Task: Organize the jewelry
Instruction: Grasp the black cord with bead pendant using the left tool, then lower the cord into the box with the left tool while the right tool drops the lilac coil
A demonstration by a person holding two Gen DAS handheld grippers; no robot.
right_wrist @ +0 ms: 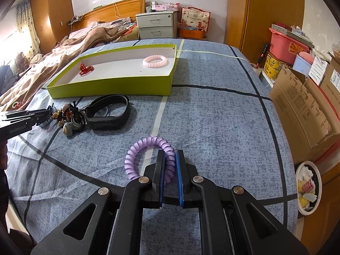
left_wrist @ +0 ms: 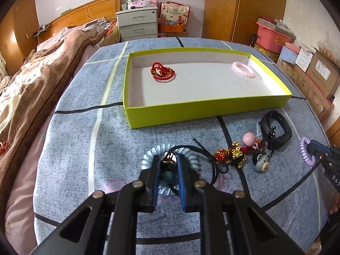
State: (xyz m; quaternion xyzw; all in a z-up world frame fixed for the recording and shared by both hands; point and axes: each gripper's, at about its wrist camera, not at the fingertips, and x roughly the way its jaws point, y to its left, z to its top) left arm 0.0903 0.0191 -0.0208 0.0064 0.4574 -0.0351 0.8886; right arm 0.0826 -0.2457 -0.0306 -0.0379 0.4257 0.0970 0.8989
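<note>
A lime-green box [left_wrist: 204, 111] [right_wrist: 110, 89] lies on the blue bed cover. It holds a red knotted bracelet [left_wrist: 162, 72] [right_wrist: 85, 69] and a pink spiral hair tie [left_wrist: 244, 69] [right_wrist: 155, 61]. My left gripper [left_wrist: 168, 159] is shut on a dark bell charm with black cord [left_wrist: 169, 162], over a light-blue spiral hair tie [left_wrist: 148, 159]. My right gripper [right_wrist: 170, 155] is shut on a purple spiral hair tie [right_wrist: 136, 159] [left_wrist: 306, 150]. A black watch band [left_wrist: 276, 129] [right_wrist: 108, 112], a red-gold charm [left_wrist: 230, 155] and a bear keychain [left_wrist: 261, 163] lie between them.
A brown blanket [left_wrist: 42, 74] covers the bed's left side. A grey drawer unit [left_wrist: 138, 23] stands at the back. Cardboard boxes [right_wrist: 301, 106] and a pink bin [right_wrist: 284, 44] line the right side, with a waste bin [right_wrist: 308, 188] on the floor.
</note>
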